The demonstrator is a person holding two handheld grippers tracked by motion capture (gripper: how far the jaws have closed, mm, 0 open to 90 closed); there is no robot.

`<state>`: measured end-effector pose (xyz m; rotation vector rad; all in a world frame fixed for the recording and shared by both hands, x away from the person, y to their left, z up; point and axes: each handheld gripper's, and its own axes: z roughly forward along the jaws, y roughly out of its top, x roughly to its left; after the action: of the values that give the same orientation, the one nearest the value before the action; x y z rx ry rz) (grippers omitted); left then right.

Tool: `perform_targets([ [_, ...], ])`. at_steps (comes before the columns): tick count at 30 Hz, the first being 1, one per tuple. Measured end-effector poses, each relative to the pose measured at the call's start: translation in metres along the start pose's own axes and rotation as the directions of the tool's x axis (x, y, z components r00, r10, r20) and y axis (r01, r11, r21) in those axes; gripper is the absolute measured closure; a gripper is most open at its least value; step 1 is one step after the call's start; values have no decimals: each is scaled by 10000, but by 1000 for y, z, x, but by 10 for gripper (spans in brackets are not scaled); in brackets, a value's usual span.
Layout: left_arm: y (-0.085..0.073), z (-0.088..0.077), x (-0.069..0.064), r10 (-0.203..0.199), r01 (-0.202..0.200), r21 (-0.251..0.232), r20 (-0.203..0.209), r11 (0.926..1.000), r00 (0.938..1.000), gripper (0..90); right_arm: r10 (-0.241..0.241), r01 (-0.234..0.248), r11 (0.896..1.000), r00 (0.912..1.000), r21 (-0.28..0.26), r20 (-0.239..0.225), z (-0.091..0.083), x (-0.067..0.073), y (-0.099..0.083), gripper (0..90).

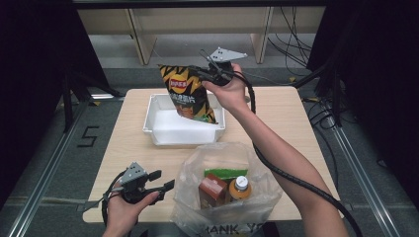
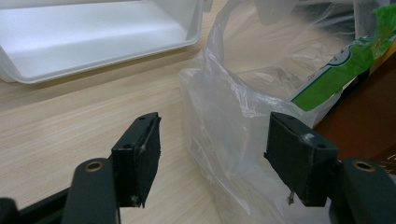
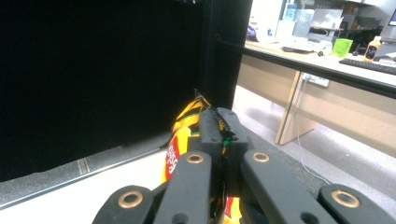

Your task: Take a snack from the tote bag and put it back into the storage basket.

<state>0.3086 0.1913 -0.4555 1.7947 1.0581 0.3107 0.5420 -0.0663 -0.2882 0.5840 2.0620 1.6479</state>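
A black-and-yellow chip bag (image 1: 188, 94) hangs over the white tray (image 1: 157, 129), its lower corner down inside it. My right gripper (image 1: 197, 72) is shut on the bag's top edge; in the right gripper view the jaws pinch the crimped seam of the chip bag (image 3: 180, 140). My left gripper (image 1: 164, 180) stands open near the table's front edge, left of the clear plastic bag (image 1: 225, 185). Seen along the left gripper (image 2: 212, 154), the plastic bag's wall (image 2: 233, 121) lies between the fingers, untouched.
Inside the plastic bag stand a brown carton (image 1: 211, 190), an orange bottle with a white cap (image 1: 238, 188) and a green packet (image 1: 226, 173). The tray's floor (image 2: 84, 32) is bare. Bare tabletop (image 1: 123, 153) lies to the left of the tray and bag.
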Motion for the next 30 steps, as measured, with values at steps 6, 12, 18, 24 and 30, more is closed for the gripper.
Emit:
perform_targets([
  [6, 0, 0, 0, -38, 38, -21, 40, 10000, 10000, 347, 279, -281, 9995, 9995, 143, 143, 6, -4, -3, 900],
  [12, 0, 0, 1, 103, -103, -10, 47, 9999, 9999, 347, 290, -296, 9993, 9992, 210, 269, 11, -11, -7, 900],
  [18, 0, 0, 2, 109, -109, -1, 42, 9999, 9999, 346, 237, -251, 9991, 9989, 329, 412, 17, -16, -10, 900],
  [24, -1, 0, 2, 116, -116, 38, 21, 9999, 9999, 346, 218, -248, 9985, 9978, 478, 620, 27, -23, -16, 900],
  [30, -1, 0, 2, 58, -58, 0, 37, 10000, 10000, 346, 440, -478, 9963, 9976, 716, 535, 33, -23, -21, 900],
])
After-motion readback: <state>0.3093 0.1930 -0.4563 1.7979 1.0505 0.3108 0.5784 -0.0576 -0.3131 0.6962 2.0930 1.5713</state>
